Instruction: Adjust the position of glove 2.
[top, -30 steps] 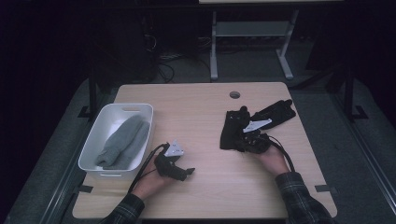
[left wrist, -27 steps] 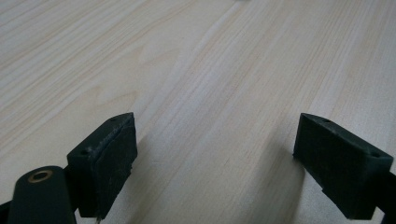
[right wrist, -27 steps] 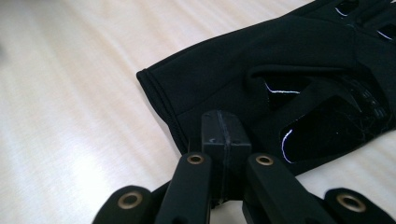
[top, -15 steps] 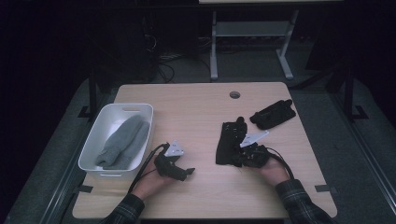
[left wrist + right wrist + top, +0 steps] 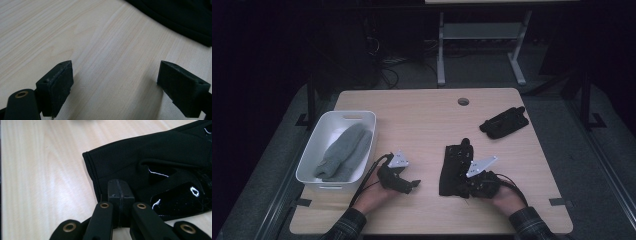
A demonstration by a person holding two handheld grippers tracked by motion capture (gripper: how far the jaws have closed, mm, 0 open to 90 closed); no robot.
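A black glove [image 5: 454, 165] lies flat on the wooden table [image 5: 422, 115], front right of centre. My right gripper [image 5: 465, 188] is shut on the glove's near edge. In the right gripper view the shut jaws [image 5: 120, 191] pinch the hem of the black glove [image 5: 155, 167] at its cuff. A second black glove [image 5: 504, 122] lies apart at the back right. My left gripper [image 5: 411, 185] rests low over the table front left of centre, open and holding nothing. In the left gripper view the left gripper [image 5: 115, 75] spans bare wood, with the black glove [image 5: 175, 17] ahead at the top right.
A white bin [image 5: 314, 152] holding grey fabric pieces [image 5: 344, 150] stands at the table's left edge. A round cable hole [image 5: 463, 101] is near the far edge. A metal stand [image 5: 479, 35] and cables are on the floor beyond the table.
My right gripper has pulled one black glove toward the front and left, away from the other glove, which stayed at the back right. The left gripper has not moved.
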